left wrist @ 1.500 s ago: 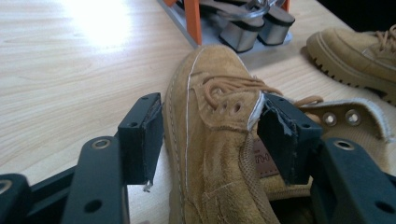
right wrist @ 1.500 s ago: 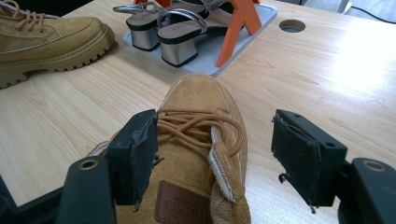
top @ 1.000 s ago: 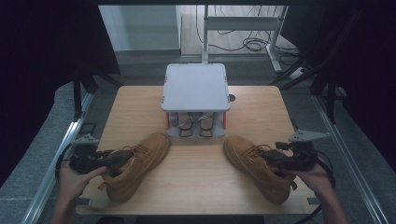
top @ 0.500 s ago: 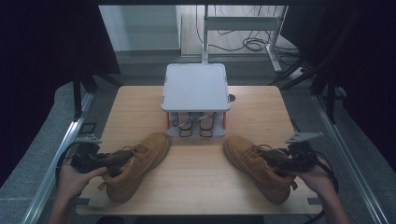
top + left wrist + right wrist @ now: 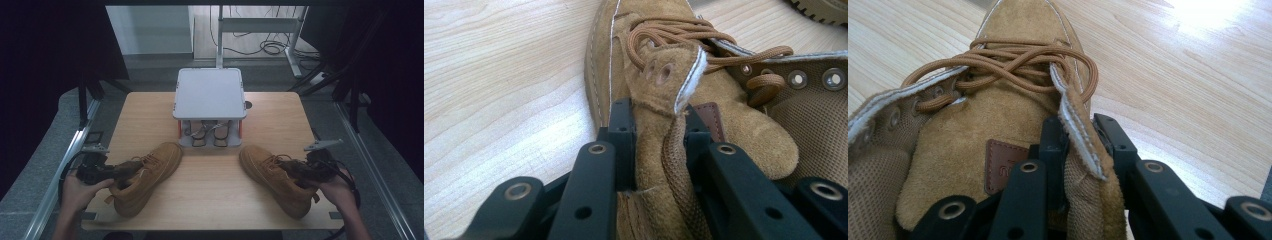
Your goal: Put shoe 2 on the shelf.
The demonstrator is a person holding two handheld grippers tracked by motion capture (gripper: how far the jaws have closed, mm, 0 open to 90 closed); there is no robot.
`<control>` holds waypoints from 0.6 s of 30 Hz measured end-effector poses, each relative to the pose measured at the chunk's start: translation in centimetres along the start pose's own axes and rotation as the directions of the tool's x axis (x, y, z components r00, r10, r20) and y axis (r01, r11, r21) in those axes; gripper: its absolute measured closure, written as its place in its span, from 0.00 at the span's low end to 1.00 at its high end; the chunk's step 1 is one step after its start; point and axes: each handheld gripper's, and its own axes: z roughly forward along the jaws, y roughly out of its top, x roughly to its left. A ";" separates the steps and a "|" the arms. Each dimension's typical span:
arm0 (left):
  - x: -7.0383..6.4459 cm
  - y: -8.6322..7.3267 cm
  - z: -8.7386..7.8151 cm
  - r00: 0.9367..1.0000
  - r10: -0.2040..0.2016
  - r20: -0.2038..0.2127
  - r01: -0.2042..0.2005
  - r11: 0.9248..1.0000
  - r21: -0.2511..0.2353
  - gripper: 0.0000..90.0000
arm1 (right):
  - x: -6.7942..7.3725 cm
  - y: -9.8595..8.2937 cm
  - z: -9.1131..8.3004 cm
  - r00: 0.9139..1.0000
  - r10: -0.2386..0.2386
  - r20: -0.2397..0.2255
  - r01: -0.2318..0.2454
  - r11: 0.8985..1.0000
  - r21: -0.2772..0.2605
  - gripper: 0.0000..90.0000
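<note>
Two tan suede boots lie on the wooden table (image 5: 210, 180), one toward each near corner, toes angled inward toward a small grey stand (image 5: 210, 93) at the middle of the far side. The left boot (image 5: 145, 175) sits just beside the person's left hand (image 5: 80, 192), and the left tongs (image 5: 127, 169) have closed on the side flap of its collar; in the left gripper view the black jaws pinch the suede edge (image 5: 659, 145) with a strand of brown lace (image 5: 679, 165) caught between them, and the tongue with its small brown label lies just to the side. The right boot (image 5: 275, 177) rests on the table near the person's right hand (image 5: 337, 192), and the right tongs (image 5: 295, 170) are likewise clamped on its collar flap; the right gripper view shows the white-stitched rim of that flap (image 5: 1078, 135) squeezed between the two jaws, with the laces (image 5: 1013, 65) crossed loosely over the tongue ahead of them. Both boots have their soles on the wood. Under the grey stand's flat top a smaller pair of shoes (image 5: 210, 135) stands side by side, well apart from either boot. Cables trail from both tongs toward the table's near edge.
</note>
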 end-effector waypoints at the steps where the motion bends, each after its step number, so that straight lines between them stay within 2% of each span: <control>1: 0.0 0.0 0.0 1.000 -0.005 0.004 0.005 1.000 0.001 0.81 | 0.0 0.0 0.0 1.000 0.003 -0.004 -0.003 1.000 -0.002 0.84; 3: 0.2 0.1 0.1 1.000 -0.014 0.021 0.013 1.000 0.006 0.77 | -0.1 0.0 0.0 1.000 0.006 -0.009 -0.006 1.000 -0.004 0.84; 7: 0.2 0.1 0.1 1.000 -0.010 0.021 0.010 1.000 0.009 0.78 | -0.1 -0.1 0.0 1.000 0.006 -0.012 -0.006 1.000 -0.008 0.84; 10: 0.1 0.1 0.0 1.000 -0.002 0.013 0.002 1.000 0.014 0.81 | -0.1 -0.1 0.0 1.000 0.001 -0.013 -0.001 1.000 -0.009 0.82; 18: 0.0 -0.1 0.0 1.000 -0.006 0.000 0.006 1.000 -0.004 0.85 | -0.3 -0.2 -0.1 0.999 0.029 -0.041 -0.030 0.999 -0.016 0.86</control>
